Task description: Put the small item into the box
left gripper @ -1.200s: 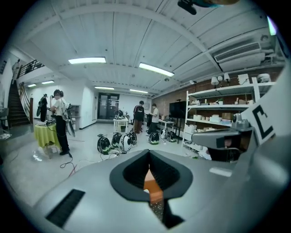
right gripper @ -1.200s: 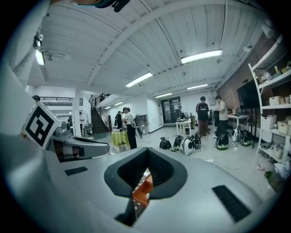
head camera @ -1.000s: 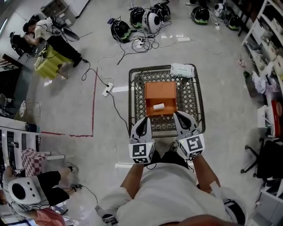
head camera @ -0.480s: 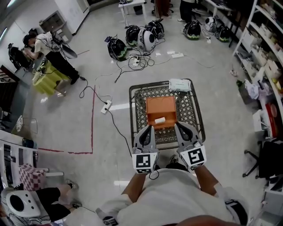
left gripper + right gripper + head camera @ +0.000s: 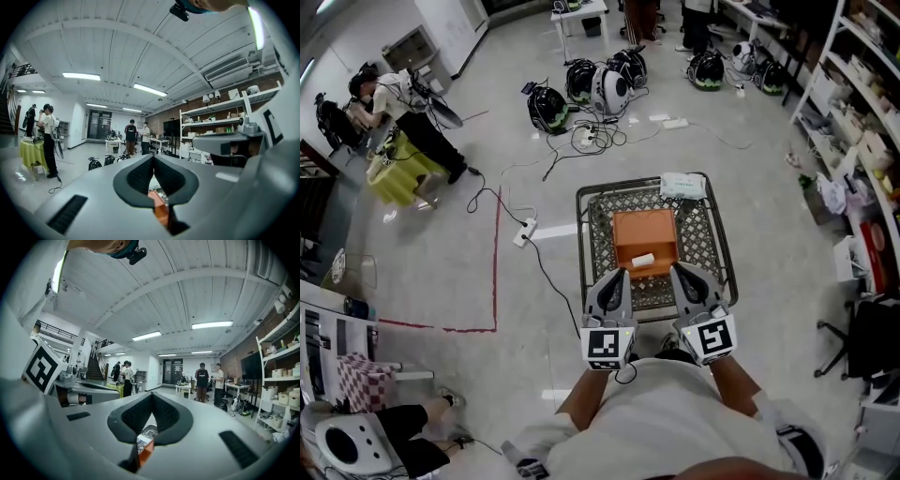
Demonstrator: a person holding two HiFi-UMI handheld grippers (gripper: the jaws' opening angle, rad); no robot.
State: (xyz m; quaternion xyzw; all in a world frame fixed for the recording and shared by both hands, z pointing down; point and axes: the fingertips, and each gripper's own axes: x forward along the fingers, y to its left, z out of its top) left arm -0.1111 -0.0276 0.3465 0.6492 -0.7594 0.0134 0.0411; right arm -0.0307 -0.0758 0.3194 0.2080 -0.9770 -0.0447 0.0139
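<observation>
Fingers of left gripper (image 5: 615, 275) and right gripper (image 5: 680, 271) meet, empty, at cart's (image 5: 581, 234) near edge; item (image 5: 642, 260) lies inside box (image 5: 645, 232).

Metal wire-mesh cart (image 5: 709, 246), matt orange box (image 5: 645, 231)

We find the box (image 5: 644, 234) inside the cart (image 5: 581, 244), at its middle, with the small item (image 5: 642, 260) lying in the box toward our near side. A packet (image 5: 682, 185) rests on the cart's far right corner. Our left tool (image 5: 616, 275) and right tool (image 5: 680, 271) sit over the cart's near edge, one on either side of the box's near end. On the floor, a power strip (image 5: 525, 232) lies left of the cart, helmets (image 5: 600, 84) lie beyond it, and shelves (image 5: 872, 141) stand to the right.
</observation>
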